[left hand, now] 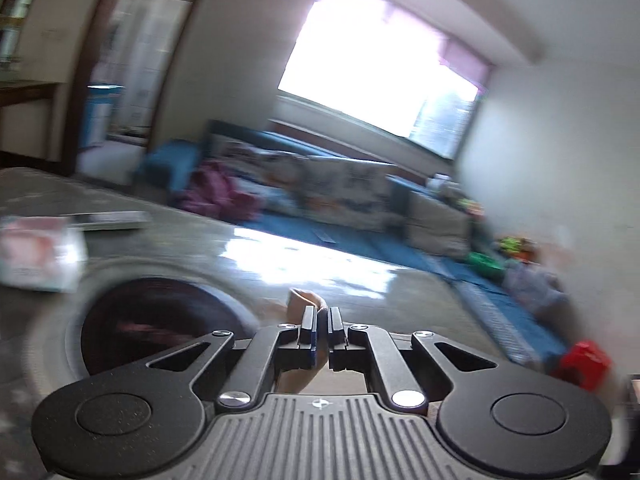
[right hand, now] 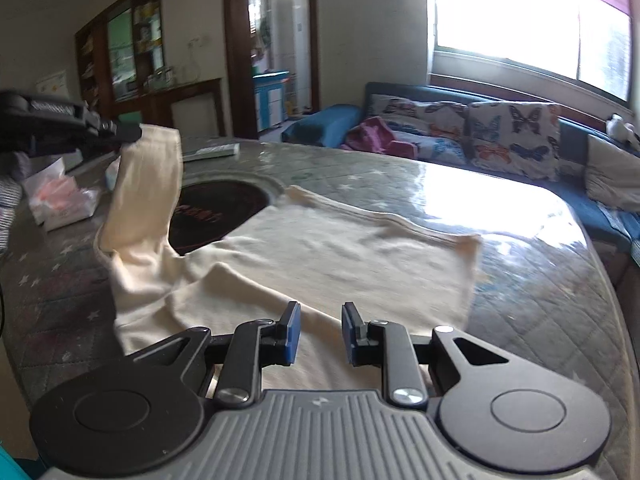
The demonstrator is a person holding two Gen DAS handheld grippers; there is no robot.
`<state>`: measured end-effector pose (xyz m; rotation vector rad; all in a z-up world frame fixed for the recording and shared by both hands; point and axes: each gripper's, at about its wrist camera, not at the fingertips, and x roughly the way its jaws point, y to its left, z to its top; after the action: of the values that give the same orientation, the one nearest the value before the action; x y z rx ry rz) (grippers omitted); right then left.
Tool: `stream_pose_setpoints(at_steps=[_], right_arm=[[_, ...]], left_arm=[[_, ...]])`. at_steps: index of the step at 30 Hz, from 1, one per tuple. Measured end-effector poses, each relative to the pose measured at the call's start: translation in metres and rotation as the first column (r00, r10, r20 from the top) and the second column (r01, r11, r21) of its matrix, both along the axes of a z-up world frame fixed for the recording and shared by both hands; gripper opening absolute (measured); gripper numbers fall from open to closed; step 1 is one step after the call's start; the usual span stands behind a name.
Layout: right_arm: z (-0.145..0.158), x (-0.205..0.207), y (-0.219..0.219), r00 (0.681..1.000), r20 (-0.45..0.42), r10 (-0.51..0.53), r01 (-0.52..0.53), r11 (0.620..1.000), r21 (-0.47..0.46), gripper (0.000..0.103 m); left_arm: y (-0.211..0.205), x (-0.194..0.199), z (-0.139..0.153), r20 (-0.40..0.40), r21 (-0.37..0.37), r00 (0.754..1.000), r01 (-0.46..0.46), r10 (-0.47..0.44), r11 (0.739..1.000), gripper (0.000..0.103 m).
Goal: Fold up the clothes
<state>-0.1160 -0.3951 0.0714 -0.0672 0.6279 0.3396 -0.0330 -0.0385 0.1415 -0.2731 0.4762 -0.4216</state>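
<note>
our right tongs [right hand: 318,334] hover released over the cream garment's [right hand: 320,256] near hem at six o'clock. our left tongs [right hand: 134,132], clenched on its sleeve [right hand: 146,188] at ten o'clock, lift it for folding inward across the bench [right hand: 520,248].

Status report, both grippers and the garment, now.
Left gripper shut on cream garment sleeve, lifted. Right gripper open above hem. Tissue pack beside garment.
</note>
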Motion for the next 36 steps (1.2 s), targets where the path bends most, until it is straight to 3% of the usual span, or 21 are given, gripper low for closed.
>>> stream_pose_setpoints(at_steps=[4,12,15,20,28,36], right_arm=[[-0.003,-0.005,-0.022,0.999,-0.003,-0.052,0.052,0.998,0.021,0.022],[-0.012,-0.018,-0.054,0.992,-0.025,-0.126,0.127,0.991,0.047,0.022],[-0.014,-0.021,-0.059,0.99,-0.032,-0.139,0.14,0.989,0.05,0.022],[-0.014,-0.023,-0.062,0.988,-0.041,-0.147,0.149,0.986,0.068,0.022],[-0.018,-0.011,-0.039,0.995,-0.063,-0.073,0.077,0.994,0.072,0.021],[-0.022,0.008,-0.004,0.999,-0.038,0.005,-0.004,1.0,0.023,0.021]], left_arm=[[-0.047,-0.008,0.003,0.013,0.007,0.99,0.14,-0.14,0.99,0.005],[-0.108,-0.01,-0.038,-0.078,0.005,0.948,0.31,-0.309,0.951,0.007],[-0.114,-0.008,-0.055,-0.14,-0.002,0.918,0.375,-0.372,0.927,0.013],[-0.092,-0.006,-0.066,-0.168,0.057,0.925,0.355,-0.342,0.933,0.019],[-0.026,0.007,-0.096,-0.213,0.208,0.962,0.213,-0.168,0.955,0.019],[0.011,0.012,-0.112,-0.245,0.229,0.966,0.135,-0.077,0.964,0.019]])
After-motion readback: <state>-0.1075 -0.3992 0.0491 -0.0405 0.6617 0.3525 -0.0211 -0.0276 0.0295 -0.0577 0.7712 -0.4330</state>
